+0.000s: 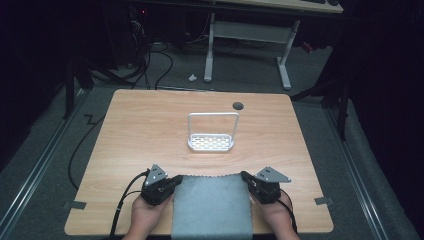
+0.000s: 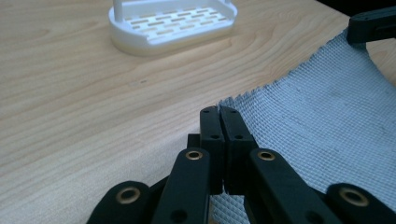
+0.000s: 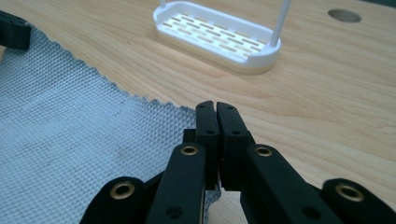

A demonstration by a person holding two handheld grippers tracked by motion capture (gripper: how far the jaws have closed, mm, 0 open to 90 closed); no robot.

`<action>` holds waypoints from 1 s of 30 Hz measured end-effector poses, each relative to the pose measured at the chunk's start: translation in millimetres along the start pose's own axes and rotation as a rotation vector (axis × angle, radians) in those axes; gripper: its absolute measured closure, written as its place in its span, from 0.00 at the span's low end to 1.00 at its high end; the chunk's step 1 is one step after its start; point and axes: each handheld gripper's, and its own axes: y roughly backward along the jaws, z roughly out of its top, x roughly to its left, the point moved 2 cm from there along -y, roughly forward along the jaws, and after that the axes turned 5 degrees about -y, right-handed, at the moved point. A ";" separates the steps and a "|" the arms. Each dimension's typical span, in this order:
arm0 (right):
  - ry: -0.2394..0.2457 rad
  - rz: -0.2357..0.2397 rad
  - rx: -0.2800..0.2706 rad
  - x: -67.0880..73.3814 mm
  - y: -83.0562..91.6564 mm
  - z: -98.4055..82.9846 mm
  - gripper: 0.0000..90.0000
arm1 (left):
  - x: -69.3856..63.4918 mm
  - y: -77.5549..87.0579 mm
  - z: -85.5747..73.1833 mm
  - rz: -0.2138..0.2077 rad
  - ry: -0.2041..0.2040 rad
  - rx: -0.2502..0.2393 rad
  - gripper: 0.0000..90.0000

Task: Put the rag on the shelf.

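A grey waffle-weave cloth (image 1: 212,205) lies flat on the near edge of the wooden bench (image 1: 150,130), between the person's two hands, its zigzag-cut far edge facing the middle of the bench. The left tool (image 1: 176,181) sits at the cloth's far left corner, and in the left gripper view its jaws stand pressed together with that corner of the cloth (image 2: 327,116) pinched between them. The right tool (image 1: 246,176) sits at the far right corner; in the right gripper view its jaws are likewise closed tight, clamped on the cloth's edge (image 3: 79,135), which runs in under them. Each tool is held in a hand (image 1: 147,216) that comes in from the bottom of the high view, with a cable trailing back from it. Beyond the cloth, well apart from it, stands a small white slotted tray (image 1: 211,143) with a tall hoop handle, near the bench's centre. A round hole (image 1: 238,106) is set in the benchtop farther back
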 end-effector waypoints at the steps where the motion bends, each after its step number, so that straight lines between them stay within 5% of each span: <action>1: 0.003 0.000 -0.021 1.6 3.2 2.1 0.99 | -0.7 1.7 1.4 0.002 -0.001 -0.009 0.98; 20: 0.033 -0.004 -0.219 10.2 37.2 42.4 0.99 | -3.5 40.9 44.7 0.041 -0.027 -0.178 0.99; 30: 0.051 -0.027 -0.296 10.7 50.9 68.2 0.99 | -6.5 55.1 73.9 0.060 -0.074 -0.245 0.99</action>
